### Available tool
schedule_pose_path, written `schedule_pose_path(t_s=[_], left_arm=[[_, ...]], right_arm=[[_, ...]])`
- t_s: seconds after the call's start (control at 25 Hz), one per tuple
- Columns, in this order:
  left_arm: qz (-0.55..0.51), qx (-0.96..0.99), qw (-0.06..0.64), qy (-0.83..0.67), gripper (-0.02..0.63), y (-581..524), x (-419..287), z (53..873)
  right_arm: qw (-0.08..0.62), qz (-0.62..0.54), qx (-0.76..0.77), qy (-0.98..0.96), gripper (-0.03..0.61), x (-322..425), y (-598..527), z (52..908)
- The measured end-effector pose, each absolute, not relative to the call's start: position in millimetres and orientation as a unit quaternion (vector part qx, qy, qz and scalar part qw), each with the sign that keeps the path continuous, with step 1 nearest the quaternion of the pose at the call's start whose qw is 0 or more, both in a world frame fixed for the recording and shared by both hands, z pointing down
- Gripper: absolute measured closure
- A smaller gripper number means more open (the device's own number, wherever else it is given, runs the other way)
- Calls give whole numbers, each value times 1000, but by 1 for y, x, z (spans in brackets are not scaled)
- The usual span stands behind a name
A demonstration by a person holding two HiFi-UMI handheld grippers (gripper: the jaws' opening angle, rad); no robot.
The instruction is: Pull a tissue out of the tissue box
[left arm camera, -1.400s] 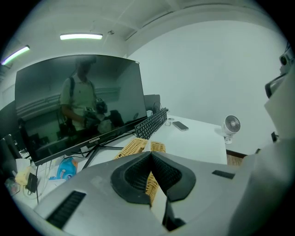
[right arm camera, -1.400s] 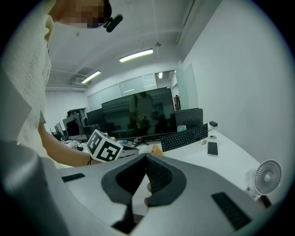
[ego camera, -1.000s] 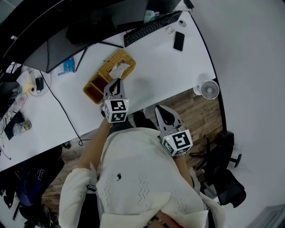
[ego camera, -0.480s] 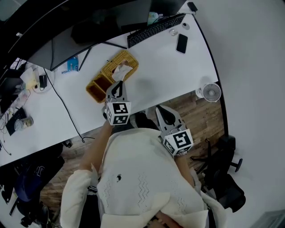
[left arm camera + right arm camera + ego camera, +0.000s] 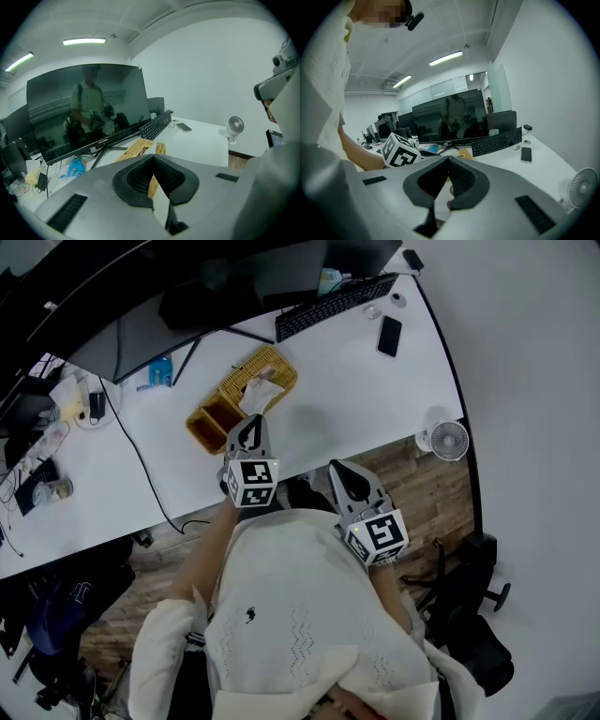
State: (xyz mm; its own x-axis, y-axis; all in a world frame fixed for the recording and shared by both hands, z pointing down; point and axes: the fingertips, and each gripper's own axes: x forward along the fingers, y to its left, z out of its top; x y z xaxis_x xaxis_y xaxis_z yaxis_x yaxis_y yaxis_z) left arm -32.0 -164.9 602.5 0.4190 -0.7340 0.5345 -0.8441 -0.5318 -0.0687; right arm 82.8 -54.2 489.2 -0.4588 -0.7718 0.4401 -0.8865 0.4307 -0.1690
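A woven wicker tissue box lies on the white desk, and a white tissue sticks up from its slot. A second wicker section adjoins it at the left. My left gripper is shut and empty, with its tips just short of the tissue at the desk's near edge. In the left gripper view the box shows beyond the shut left gripper. My right gripper hangs off the desk over the floor, shut and holding nothing. In the right gripper view the right gripper shows its jaws closed together.
A black keyboard, a phone and a large dark monitor stand at the desk's far side. A small white fan sits at the right end. A black cable crosses the desk. An office chair stands at the lower right.
The whole scene has slid slightly right and down in the picture as the head camera moved. Both grippers stay shut and keep their places relative to the box.
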Motion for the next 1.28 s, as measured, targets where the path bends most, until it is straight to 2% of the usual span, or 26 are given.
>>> schedule_pose_path(t_s=[1.28], left_arm=[[245, 805, 105, -529, 601, -151, -39, 585]], right_arm=[[151, 175, 435, -870, 577, 89, -64, 488]])
